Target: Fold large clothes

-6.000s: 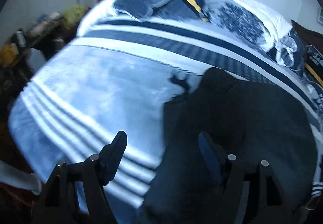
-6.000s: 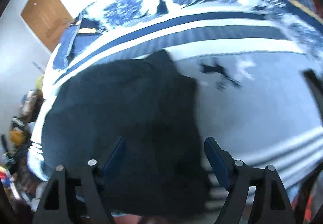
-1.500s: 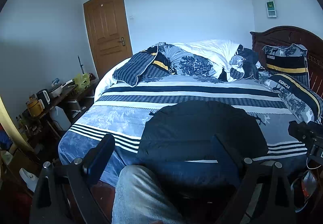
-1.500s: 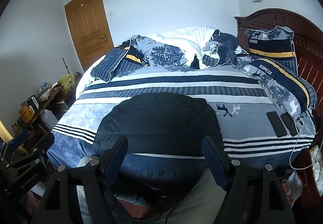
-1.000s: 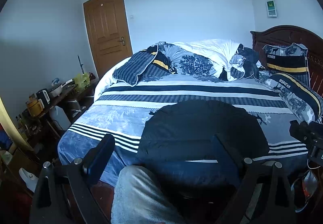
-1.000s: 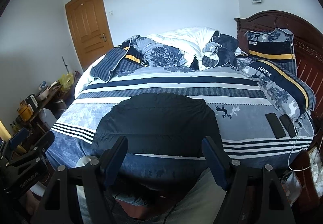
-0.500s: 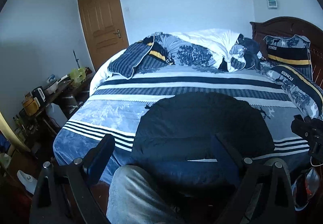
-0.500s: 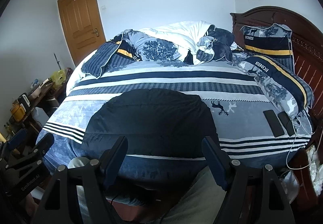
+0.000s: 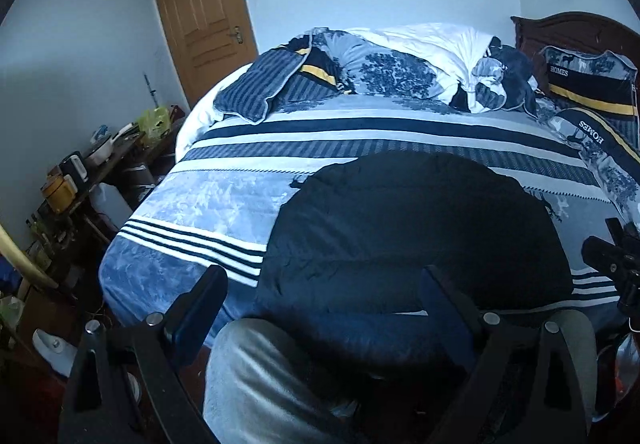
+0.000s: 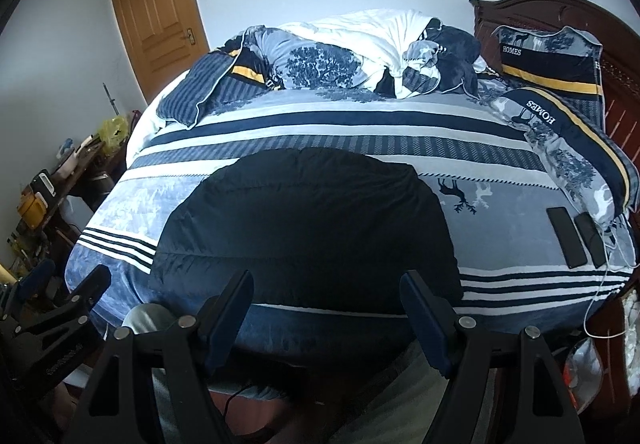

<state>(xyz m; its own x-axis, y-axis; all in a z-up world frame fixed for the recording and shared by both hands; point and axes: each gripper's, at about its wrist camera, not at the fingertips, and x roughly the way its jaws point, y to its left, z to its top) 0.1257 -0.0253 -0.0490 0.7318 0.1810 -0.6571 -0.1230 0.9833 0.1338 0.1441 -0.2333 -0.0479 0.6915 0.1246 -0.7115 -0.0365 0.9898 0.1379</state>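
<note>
1. Item: black padded jacket (image 10: pixel 304 220), folded into a rounded slab, lying flat on the bed (image 10: pixel 500 200), just in from its foot edge nearest the person. All places below are given rel. to the jacket.
2. Left gripper (image 9: pixel 324 308): jaws wide apart, holding nothing; held back from the jacket's near hem, above the person's grey trouser leg (image 9: pixel 260 376).
3. Right gripper (image 10: pixel 326 308): jaws wide apart, empty; also short of the near hem, not touching the fabric.
4. Step, by my read: fold looks about done, both tools stood off, as if checking the result. Sleeves seem tucked under; no loose flap shows.
5. Next move calls for: if another fold is wanted, close on the near hem corners w/ both grippers and carry them to the far edge; padded fill will likely spring back, so press flat.
6. Other stock: bunched duvet (image 10: pixel 360 44) and pillows (image 10: pixel 548 56) well beyond the jacket's far edge; two phones (image 10: pixel 576 236) w/ a cable to its right; wooden door (image 10: pixel 156 8) far back-left; cluttered side table (image 9: pixel 84 172) to its left.
7. Hidden/unclear: the jacket's near hem is partly masked by gripper fingers; underside layers unseen; zip, hood and collar can't be made out in the dark fabric; the left view is dim.
</note>
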